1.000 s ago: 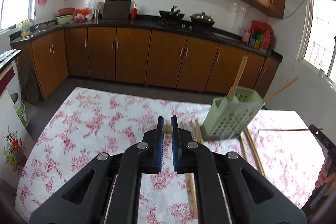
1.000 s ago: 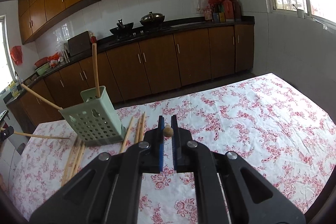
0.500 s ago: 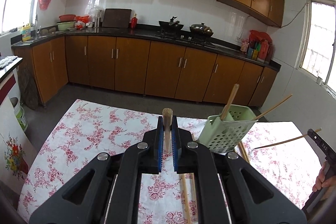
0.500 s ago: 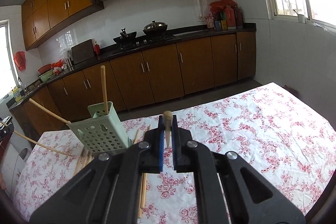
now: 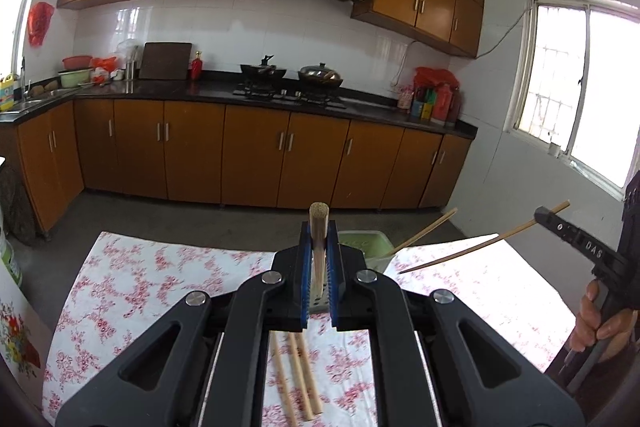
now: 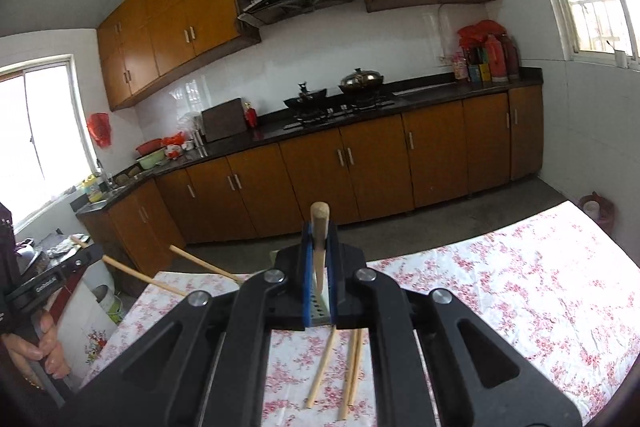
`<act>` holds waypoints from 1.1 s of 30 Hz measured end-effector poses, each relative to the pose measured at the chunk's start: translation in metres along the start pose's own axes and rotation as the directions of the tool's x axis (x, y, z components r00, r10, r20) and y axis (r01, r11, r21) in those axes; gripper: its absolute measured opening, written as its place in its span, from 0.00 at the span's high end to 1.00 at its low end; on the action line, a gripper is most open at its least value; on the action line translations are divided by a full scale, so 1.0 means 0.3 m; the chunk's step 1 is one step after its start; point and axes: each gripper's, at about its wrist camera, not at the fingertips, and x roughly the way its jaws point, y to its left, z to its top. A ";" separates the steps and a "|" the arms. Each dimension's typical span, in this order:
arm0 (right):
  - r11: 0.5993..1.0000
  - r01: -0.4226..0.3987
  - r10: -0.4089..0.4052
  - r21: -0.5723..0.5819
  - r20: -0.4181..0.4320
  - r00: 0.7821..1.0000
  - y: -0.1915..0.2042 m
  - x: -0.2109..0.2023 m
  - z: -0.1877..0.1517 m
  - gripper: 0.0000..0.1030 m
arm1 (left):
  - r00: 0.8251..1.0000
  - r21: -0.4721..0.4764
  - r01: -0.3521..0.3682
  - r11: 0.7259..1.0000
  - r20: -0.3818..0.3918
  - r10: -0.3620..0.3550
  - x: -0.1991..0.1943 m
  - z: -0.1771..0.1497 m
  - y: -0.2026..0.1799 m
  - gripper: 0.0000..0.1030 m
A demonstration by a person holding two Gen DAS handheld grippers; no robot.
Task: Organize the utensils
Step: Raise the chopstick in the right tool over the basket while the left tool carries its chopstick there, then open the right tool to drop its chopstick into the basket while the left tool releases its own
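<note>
I've got a chopstick (image 5: 319, 247) clamped in the left gripper (image 5: 319, 291), jaws closed down to just the stick's width, blue pads pinching it on both sides. It stands near upright w/ its blunt round end poking up past the jaw tips. Same on the other side: the right gripper (image 6: 319, 287) has its jaws squeezed on a second chopstick (image 6: 319, 251), rounded end up, taper running down between the pads.

In the left wrist view the green utensil holder (image 5: 370, 247) sits right behind the left jaws, mostly hidden by them; only its rim and part of a wall show. A chopstick in it (image 5: 424, 231) leans out to the right. Through the right jaws I see a bit of perforated pale wall, prob. the same holder, can't be sure.

Loose chopsticks (image 5: 298, 375) lie flat on the worktop below the left gripper, three side by side, roughly parallel. The right wrist view shows three loose sticks (image 6: 340, 371) under that gripper, one a bit apart from a close pair.

The floral tablecloth (image 5: 140, 287) covers the worktop, white w/ red flowers.

At the right edge of the left view I see the right gripper's body w/ its stick jutting left, and the person's right hand (image 5: 596, 323) around the handle. The left hand (image 6: 36, 347) shows at the far left of the right view.
</note>
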 end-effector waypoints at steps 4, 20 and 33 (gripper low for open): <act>0.999 -0.033 0.033 0.000 0.025 0.999 0.029 -0.004 0.029 0.93 | 0.999 -0.019 0.005 1.000 0.041 -0.005 0.015 0.044 -0.033 0.93; 1.000 -0.015 0.016 0.002 -0.053 0.998 0.072 0.233 0.036 0.93 | 0.992 -0.112 -0.067 0.991 0.098 0.078 0.207 0.120 -0.038 0.93; 1.000 0.010 -0.009 0.006 -0.079 0.997 0.069 0.322 -0.012 0.86 | 0.999 -0.112 -0.051 0.992 -0.002 0.051 0.289 0.054 -0.032 0.92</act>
